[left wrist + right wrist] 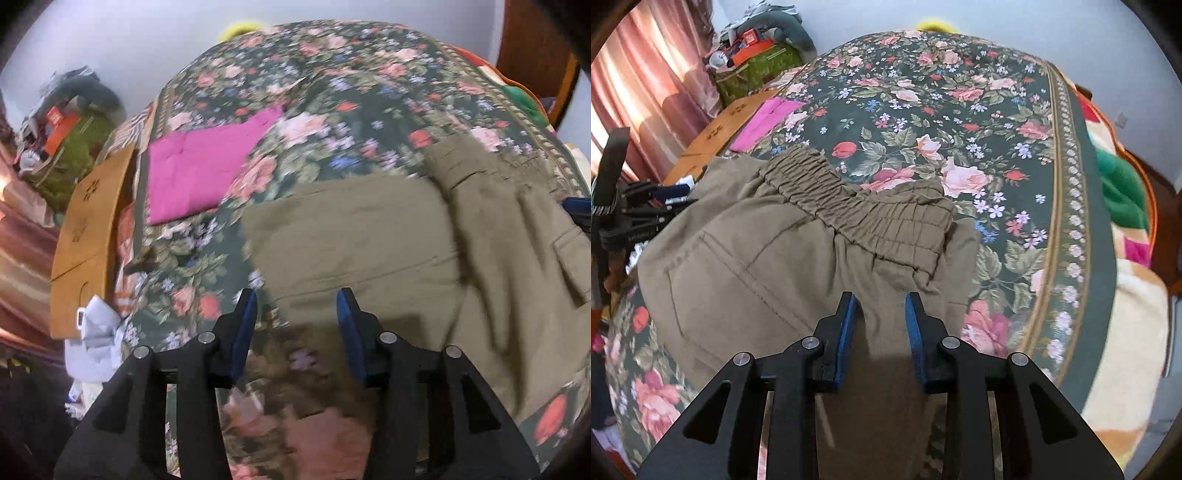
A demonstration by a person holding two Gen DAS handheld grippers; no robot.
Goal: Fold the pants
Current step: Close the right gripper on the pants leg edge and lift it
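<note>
Olive-green pants [388, 240] lie spread on a flowered bedspread [332, 92]. In the right wrist view the pants [757, 266] show their elastic waistband [857, 214] bunched at the far side. My left gripper [297, 299] is open and empty, just above the near edge of a pant leg. My right gripper [881, 301] is open and empty, over the seat of the pants below the waistband. The right gripper's blue tip [578, 208] shows at the right edge of the left wrist view. The left gripper [661, 199] shows at the left of the right wrist view.
A folded pink cloth [199, 166] lies on the bedspread [960, 110] to the left. A brown cardboard box [88, 236] stands beside the bed. A pile of clutter [70, 122] sits by the wall. Pink curtains [646, 81] hang at left. A colourful blanket [1123, 206] lies at the bed's right edge.
</note>
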